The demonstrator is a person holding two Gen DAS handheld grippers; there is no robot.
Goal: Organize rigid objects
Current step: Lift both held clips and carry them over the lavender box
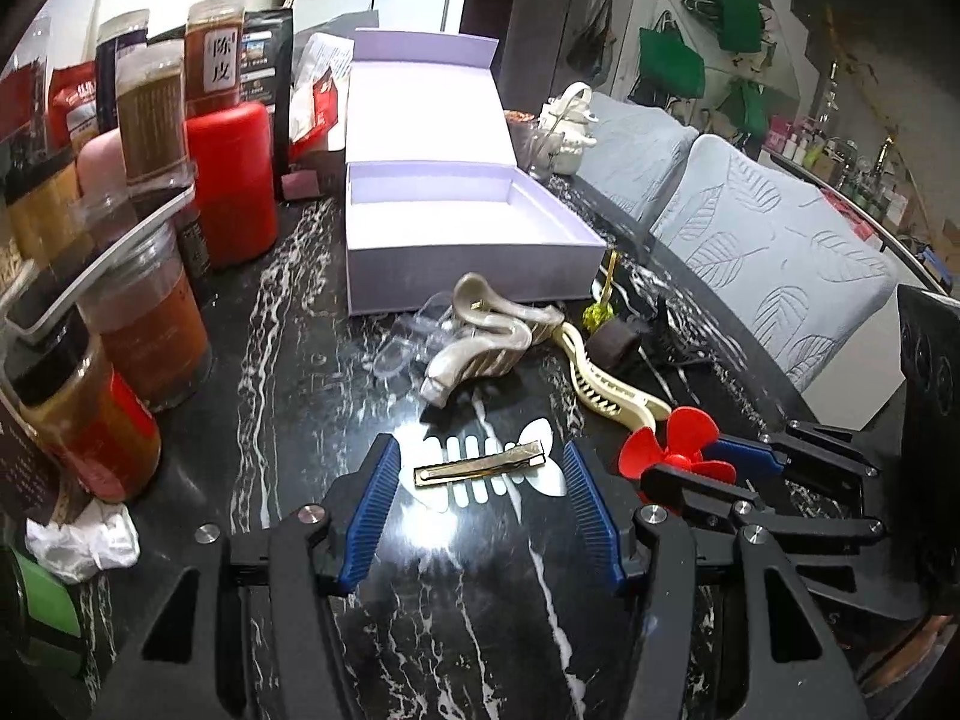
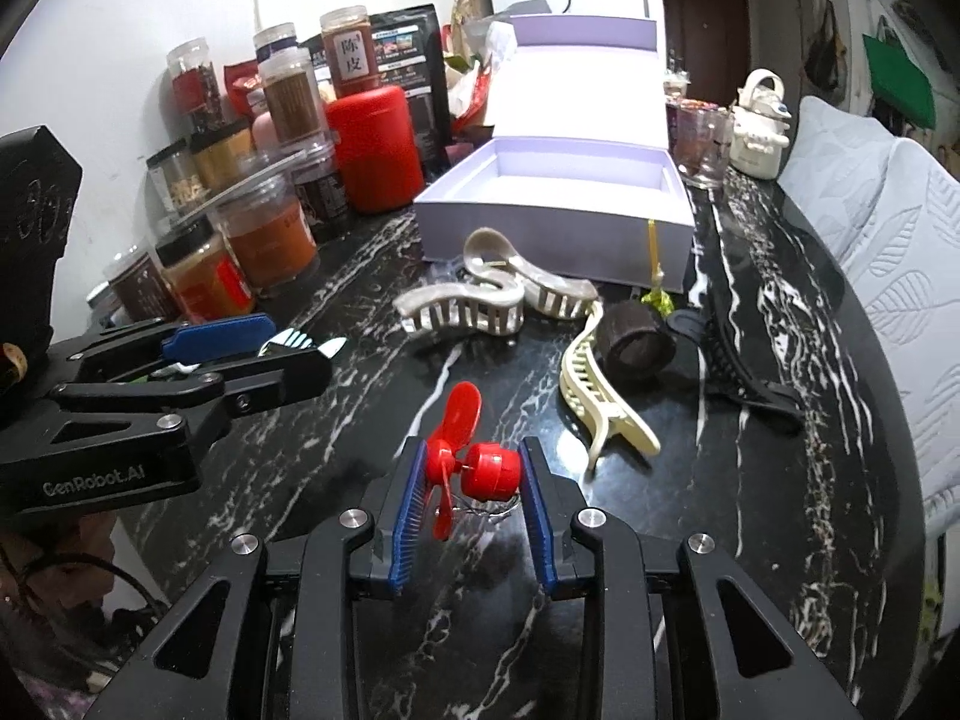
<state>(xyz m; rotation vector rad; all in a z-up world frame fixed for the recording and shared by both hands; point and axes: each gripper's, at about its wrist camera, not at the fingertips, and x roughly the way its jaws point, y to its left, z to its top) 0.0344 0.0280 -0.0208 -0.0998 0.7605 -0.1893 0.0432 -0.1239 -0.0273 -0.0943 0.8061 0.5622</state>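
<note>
In the right wrist view the right gripper sits at bottom centre, its blue pads clamped on a small red fan (propeller against the left pad, hub against the right). In the left wrist view the left gripper grips a white fishbone hair clip between its pads, low in the frame. The open lilac box sits above centre, well apart from both.
</note>
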